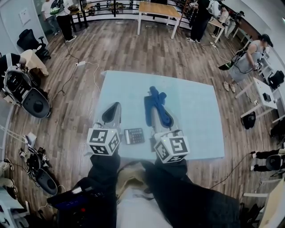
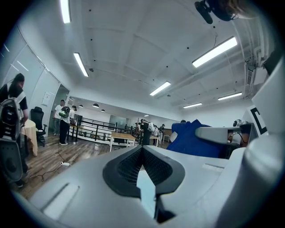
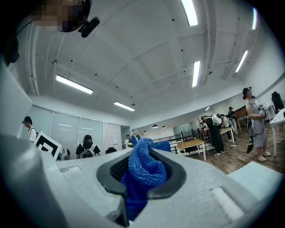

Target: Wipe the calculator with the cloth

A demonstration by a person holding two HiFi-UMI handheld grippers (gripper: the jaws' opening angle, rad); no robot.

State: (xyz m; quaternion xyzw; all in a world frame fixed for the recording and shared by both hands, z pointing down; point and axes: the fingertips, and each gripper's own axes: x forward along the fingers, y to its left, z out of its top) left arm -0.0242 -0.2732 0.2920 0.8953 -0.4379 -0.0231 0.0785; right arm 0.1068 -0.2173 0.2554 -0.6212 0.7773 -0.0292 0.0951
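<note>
The calculator (image 1: pixel 134 135) lies flat on the pale blue table (image 1: pixel 196 111), close to the table's near edge, with its keys facing up. In the head view it sits between the 2 marker cubes, the left cube (image 1: pixel 103 141) just beside it and the right cube (image 1: pixel 172 148) a little further off. The left gripper (image 1: pixel 113 109) points away from the person over the table, on the left of the calculator and apart from it. In the left gripper view its dark ribbed pads (image 2: pixel 129 167) are drawn together at the tips (image 2: pixel 142 153), leaving only a thin sliver of pale blue showing lower down. The right gripper (image 1: pixel 156 116) lies alongside it on the other side of the calculator, and its jaws are clamped on the cloth (image 1: pixel 156 104), a blue terry cloth. The right gripper view shows the cloth (image 3: pixel 144 167) bunched between the black pads and bulging out above the right gripper (image 3: pixel 142 173). In the head view the cloth drapes back over the jaws and sticks out past their tips. It is not touching the calculator. The left gripper view catches the same cloth (image 2: pixel 191 140) off to its right. Around the table is a wooden floor (image 1: pixel 129 49), with several people standing at the far side of the room near a wooden desk (image 1: pixel 158 10).
</note>
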